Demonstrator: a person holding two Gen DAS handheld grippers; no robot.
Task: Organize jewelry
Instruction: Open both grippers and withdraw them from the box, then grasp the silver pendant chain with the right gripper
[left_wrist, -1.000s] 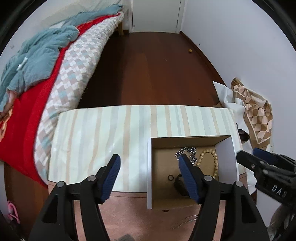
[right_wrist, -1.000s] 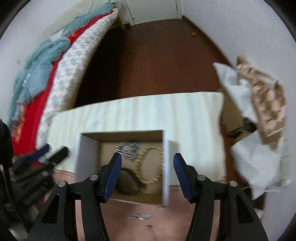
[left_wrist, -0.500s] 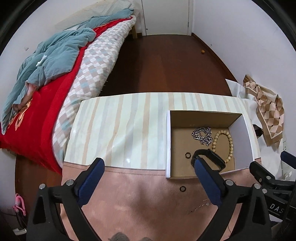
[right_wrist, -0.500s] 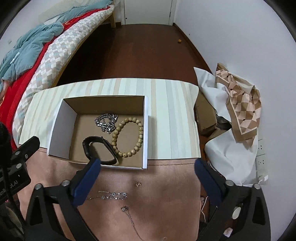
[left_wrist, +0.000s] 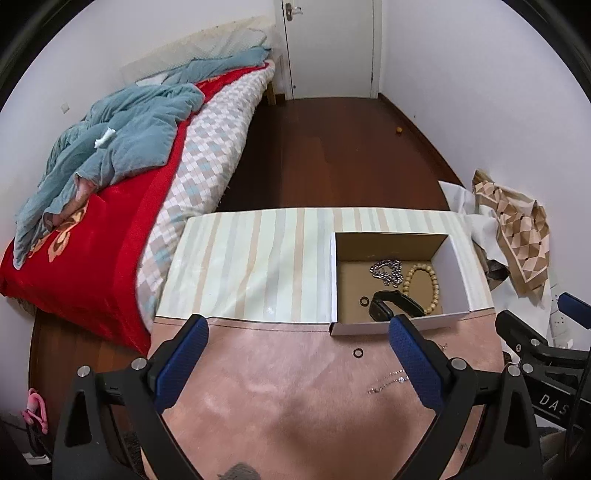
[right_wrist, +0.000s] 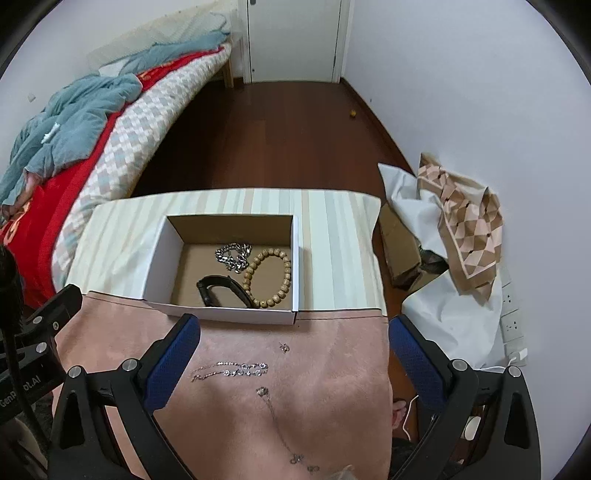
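From the left wrist, the left gripper (left_wrist: 297, 334) hangs wide apart and empty above the pink cloth (left_wrist: 288, 398); a small ring (left_wrist: 357, 353) lies just before the white box (left_wrist: 460, 262), another ring (left_wrist: 364, 301) inside it; from the right wrist, the right gripper (right_wrist: 293, 334) gapes wide, empty; the box (right_wrist: 157, 254) holds a silver chain (right_wrist: 233, 255), bead bracelet (right_wrist: 269, 277) and black band (right_wrist: 221, 290); a thin chain (right_wrist: 229, 370) lies on the cloth.

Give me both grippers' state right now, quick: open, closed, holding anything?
Left gripper: jaws wide open, holding nothing, above the pink mat.
Right gripper: jaws wide open, holding nothing, above the thin silver chain.
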